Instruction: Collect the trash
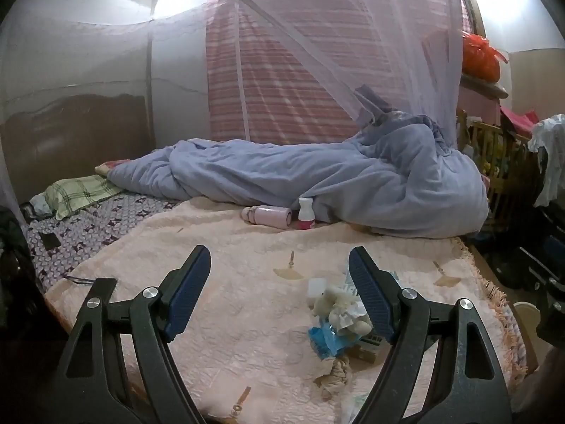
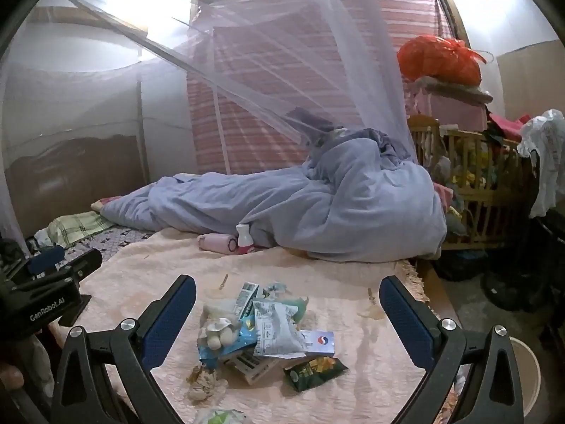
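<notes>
- The right hand-held gripper is hanging over the bed with its jaws spread wide and nothing between them.
- The left hand-held gripper is likewise standing open and empty; in the right wrist view its body is showing at 9 o'clock.
- The trash pile is lying on the peach blanket, between and just beyond the right fingers, centred toward 6 o'clock of that view.
- In the left wrist view the same pile is sitting at about 5 o'clock, partly behind the right-hand finger of the left tool, so it is lying off that tool's centre line.
- The pile is comprising loose wrappers, a green snack packet, a flat carton and crumpled tissue.
- Risk: thin wrappers are likely slipping free if pinched at an edge, scattering the heap.
- Risk: closing low is probably catching the soft blanket along with the litter.
- Risk: the pink bottle and small white-capped bottle at 12 o'clock, against the blue quilt, may be getting mistaken for trash.
- A pale bin rim is showing at 4 o'clock, off the bed.
</notes>
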The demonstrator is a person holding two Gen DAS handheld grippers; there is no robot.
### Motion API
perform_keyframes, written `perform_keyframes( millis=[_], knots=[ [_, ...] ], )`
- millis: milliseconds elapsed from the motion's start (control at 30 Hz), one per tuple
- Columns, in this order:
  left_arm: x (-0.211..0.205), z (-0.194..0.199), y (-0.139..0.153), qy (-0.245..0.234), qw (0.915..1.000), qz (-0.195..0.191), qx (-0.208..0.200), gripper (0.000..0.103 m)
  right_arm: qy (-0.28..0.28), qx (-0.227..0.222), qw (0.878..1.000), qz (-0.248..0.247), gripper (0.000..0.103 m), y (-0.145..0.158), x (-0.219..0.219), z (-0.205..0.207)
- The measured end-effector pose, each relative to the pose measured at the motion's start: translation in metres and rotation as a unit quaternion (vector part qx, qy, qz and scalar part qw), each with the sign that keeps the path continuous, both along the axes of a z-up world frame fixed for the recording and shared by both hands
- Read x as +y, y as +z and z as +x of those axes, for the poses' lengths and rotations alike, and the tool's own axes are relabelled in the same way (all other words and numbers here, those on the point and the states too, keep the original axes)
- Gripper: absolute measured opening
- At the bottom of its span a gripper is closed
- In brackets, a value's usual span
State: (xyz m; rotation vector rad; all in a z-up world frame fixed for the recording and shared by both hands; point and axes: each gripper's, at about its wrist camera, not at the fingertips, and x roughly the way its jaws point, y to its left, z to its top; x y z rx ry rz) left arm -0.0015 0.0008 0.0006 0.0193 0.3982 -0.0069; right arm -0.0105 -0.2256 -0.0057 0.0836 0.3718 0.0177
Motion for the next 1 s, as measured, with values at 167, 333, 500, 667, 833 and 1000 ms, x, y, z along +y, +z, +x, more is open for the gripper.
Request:
perform_keyframes(
  millis=[167, 333, 500, 667, 833, 1000],
  knots=[
    [0.0005, -0.0010, -0.0001, 0.004, 1.0000, -0.005, -0.005, 0.080, 0.002, 0.000, 1.000, -0.010, 0.103, -0.0003, 0.0038, 0.0004],
    [-0.0050, -0.0034, 0.0012, 0.002, 1.0000, 0.002, -0.005, 0.080, 0.003, 0.001, 1.000, -0.010, 0.103, -0.0014, 0.0038, -0.0001],
    [-0.0015, -0.0039, 0.0031, 0.000, 1.0000, -0.001, -0.004, 0.080, 0.004, 0.004, 1.000, -0.010, 0.103, -0.0026, 0.0033, -0.0006],
    [-0.0016, -0.0022, 0.0006, -0.001, 1.0000, -0.001, -0.006, 0.080, 0.006, 0.005, 1.000, -0.012, 0.103, -0.0028, 0.0034, -0.0006],
    [0.0009, -0.0011, 0.0021, -0.002, 0.9999, -0.010, -0.006, 0.080, 0.007, 0.008, 1.000, -0.012, 0.103, -0.0035, 0.0047, 0.0007],
    [-0.0003, 0.0003, 0.0022, 0.001, 0.9999, -0.010, -0.004, 0.080, 0.008, 0.011, 1.000, -0.014, 0.103, -0.0042, 0.0054, 0.0014]
  ],
)
